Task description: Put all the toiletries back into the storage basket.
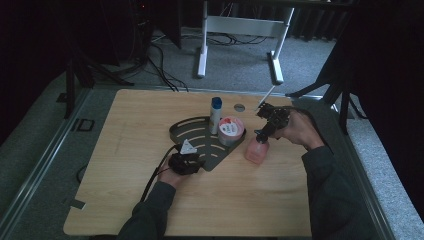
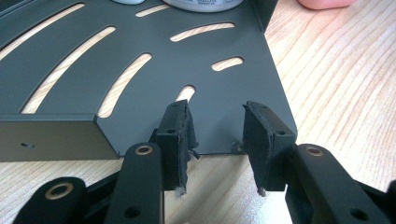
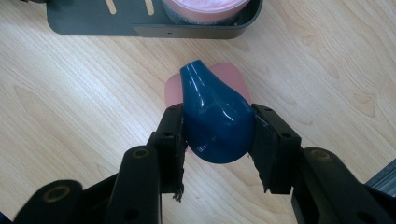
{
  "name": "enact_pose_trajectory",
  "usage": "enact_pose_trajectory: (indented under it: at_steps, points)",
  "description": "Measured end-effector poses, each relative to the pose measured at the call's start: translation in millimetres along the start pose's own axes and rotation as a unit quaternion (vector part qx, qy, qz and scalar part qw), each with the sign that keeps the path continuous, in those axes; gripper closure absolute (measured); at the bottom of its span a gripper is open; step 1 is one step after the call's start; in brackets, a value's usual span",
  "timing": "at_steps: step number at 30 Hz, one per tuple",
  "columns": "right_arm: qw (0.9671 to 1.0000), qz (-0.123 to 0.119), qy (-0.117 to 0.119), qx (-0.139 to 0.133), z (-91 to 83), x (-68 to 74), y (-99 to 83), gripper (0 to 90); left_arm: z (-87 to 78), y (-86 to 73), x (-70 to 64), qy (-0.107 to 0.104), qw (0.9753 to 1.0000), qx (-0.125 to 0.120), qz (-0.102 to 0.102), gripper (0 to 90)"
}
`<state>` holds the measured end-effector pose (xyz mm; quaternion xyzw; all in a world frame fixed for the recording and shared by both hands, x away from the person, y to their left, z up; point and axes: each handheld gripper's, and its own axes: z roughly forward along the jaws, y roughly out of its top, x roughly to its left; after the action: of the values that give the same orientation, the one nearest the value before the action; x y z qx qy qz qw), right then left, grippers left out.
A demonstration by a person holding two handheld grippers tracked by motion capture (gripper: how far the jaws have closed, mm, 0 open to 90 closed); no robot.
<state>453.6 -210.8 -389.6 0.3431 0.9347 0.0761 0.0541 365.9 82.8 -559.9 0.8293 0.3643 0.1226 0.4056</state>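
Note:
A dark slotted tray (image 1: 200, 135) lies at the table's middle, holding a white bottle with a blue cap (image 1: 215, 115) and a pink-and-white tape roll (image 1: 231, 130). My left gripper (image 1: 189, 157) sits at the tray's near corner. In the left gripper view its jaws stand open (image 2: 217, 130) over the edge of the tray (image 2: 224, 88), gripping nothing. Right of the tray stands a pink bottle (image 1: 256, 151). My right gripper (image 1: 263, 134) is shut on the bottle's dark blue top (image 3: 215, 116), with the pink body (image 3: 231, 77) showing below it on the wood.
A small round hole (image 1: 239, 106) is in the tabletop behind the tape roll. The tray's rim (image 3: 196, 31) runs close beyond the pink bottle. Bare wood spreads to the left and front. White desk legs (image 1: 202, 55) and cables lie on the floor past the table.

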Motion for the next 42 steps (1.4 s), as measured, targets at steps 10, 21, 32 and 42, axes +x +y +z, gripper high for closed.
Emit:
enact_pose_trajectory:
  at_steps: [10, 21, 32, 42]
  points:
    - [0.9997, -0.021, 0.01, -0.004, 0.5, 11.3, 3.5, 58.1, 0.1, 0.1, -0.2, 0.001, 1.0, 0.0, 0.001, 60.6]
    - [0.9988, -0.046, 0.012, -0.01, 1.8, 30.7, 13.2, 58.1, 0.1, 0.0, -0.2, 0.0, 1.0, 0.0, 0.0, 60.6]
    - [0.9976, -0.064, 0.021, -0.013, 2.1, 45.1, 18.3, 58.2, 0.0, 0.1, 0.0, 0.0, 1.0, 0.0, -0.001, 60.6]
    - [0.9961, -0.086, 0.017, -0.013, 2.5, 61.1, 25.0, 58.4, 0.0, 0.0, 0.0, 0.0, 1.0, 0.0, 0.0, 60.6]
